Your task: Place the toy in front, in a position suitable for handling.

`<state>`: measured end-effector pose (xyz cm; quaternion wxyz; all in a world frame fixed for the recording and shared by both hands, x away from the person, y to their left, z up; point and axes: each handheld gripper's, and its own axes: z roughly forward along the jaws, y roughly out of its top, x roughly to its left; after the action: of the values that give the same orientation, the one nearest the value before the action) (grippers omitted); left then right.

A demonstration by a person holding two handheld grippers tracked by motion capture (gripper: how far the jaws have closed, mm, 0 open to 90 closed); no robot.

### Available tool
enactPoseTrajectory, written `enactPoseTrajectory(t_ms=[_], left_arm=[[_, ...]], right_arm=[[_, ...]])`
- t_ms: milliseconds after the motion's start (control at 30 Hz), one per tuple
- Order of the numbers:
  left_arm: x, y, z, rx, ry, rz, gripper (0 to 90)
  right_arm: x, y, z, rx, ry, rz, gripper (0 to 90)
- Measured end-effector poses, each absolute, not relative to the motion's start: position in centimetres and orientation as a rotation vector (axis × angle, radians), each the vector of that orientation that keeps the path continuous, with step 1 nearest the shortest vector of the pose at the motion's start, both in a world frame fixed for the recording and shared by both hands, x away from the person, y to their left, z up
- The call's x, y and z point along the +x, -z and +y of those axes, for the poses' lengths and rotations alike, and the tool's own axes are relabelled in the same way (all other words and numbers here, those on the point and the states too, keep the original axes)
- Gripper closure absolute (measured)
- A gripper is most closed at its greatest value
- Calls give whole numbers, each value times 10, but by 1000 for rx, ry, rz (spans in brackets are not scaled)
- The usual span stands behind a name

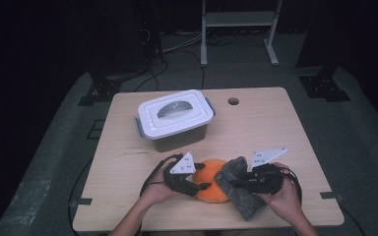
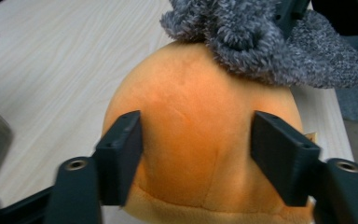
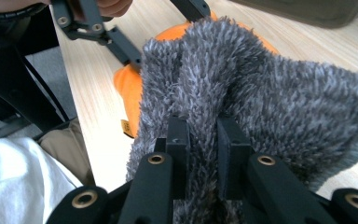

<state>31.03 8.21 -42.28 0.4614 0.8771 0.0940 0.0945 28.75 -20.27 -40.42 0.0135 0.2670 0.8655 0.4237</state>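
Near the front edge of the table: an orange plush toy (image 1: 212,187) lies on the wood, and a grey fuzzy cloth (image 1: 238,189) lies partly over its right side.
Left gripper (image 1: 202,186): it is at the left side of the toy. Seen from the left gripper view, the two black jaws stand on both sides of the orange plush toy (image 2: 200,149), very close to its surface; I cannot tell for sure if the pads press on it.
Right gripper (image 1: 236,184): it is clenched on the cloth. From the right gripper view, the jaws are close together with a fold of the grey fuzzy cloth (image 3: 261,102) pinched between them.
Cloth and toy: the cloth touches the toy and covers part of its top, as the left gripper view shows at the upper edge.
Behind the toy: a grey box (image 1: 177,132) with a white lid (image 1: 174,112) stands apart from both grippers, with the lid on.
Table (image 1: 275,128): light wood, with a small round hole (image 1: 233,101) near the far edge.
Person: both hands come from the bottom of the high view, one on each gripper.
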Motion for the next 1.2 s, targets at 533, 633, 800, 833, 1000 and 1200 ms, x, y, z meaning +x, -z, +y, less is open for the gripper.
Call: enactPoseTrajectory(t_ms=[533, 633, 800, 833, 1000, 1200], left_arm=[[309, 418, 80, 2149, -249, 198, 437], [312, 418, 79, 2138, -245, 236, 430], [316, 422, 84, 2128, -217, 267, 422], [316, 422, 85, 2126, -215, 274, 421], [320, 424, 88, 2119, -203, 283, 403], [321, 424, 89, 2128, -197, 295, 394]], right_arm=[[281, 394, -215, 865, -1380, 2610, 768], [274, 391, -196, 763, -1341, 2646, 767], [276, 401, -187, 732, -1281, 2697, 767], [277, 402, -189, 736, -1275, 2692, 767], [279, 411, -211, 820, -1250, 2691, 764], [287, 417, -233, 937, -1242, 2688, 762]])
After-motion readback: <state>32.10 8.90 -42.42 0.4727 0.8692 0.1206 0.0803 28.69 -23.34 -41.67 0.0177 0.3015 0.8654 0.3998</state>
